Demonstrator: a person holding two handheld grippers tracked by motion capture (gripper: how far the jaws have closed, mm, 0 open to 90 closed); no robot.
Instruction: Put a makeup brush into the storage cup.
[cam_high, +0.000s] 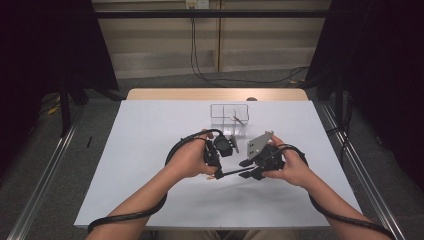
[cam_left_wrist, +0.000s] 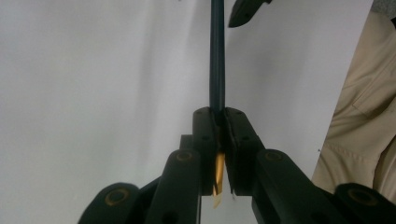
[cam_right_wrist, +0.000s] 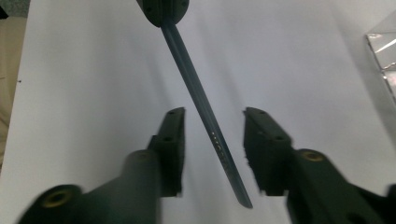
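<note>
Holding a dark pen (cam_left_wrist: 217, 60) by its gold-tipped end, the left hand-held gripper (cam_left_wrist: 219, 122) has its jaws pressed tight on the shaft, which runs out level above the white table (cam_high: 150, 190) toward the right hand.

1. Keep the left grip firm and the pen steady; any twist at this end swings the free end out of line.
2. The right hand-held gripper (cam_right_wrist: 212, 126) has its jaws spread on either side of the shaft, with a gap showing on both sides and no pad touching. In the right gripper view the pen (cam_right_wrist: 210, 126) crosses the gap at a slant, nearer the left jaw.
3. Judged from this, the step in hand is to take hold of the free end. Centre the shaft between the 2 pads and square the jaws to it before closing, so that it is not pushed sideways.
4. Close gently until both pads bear on the pen.

Farther back on the table stands a clear box (cam_high: 229, 116) with compartments, well apart from both hands.
</note>
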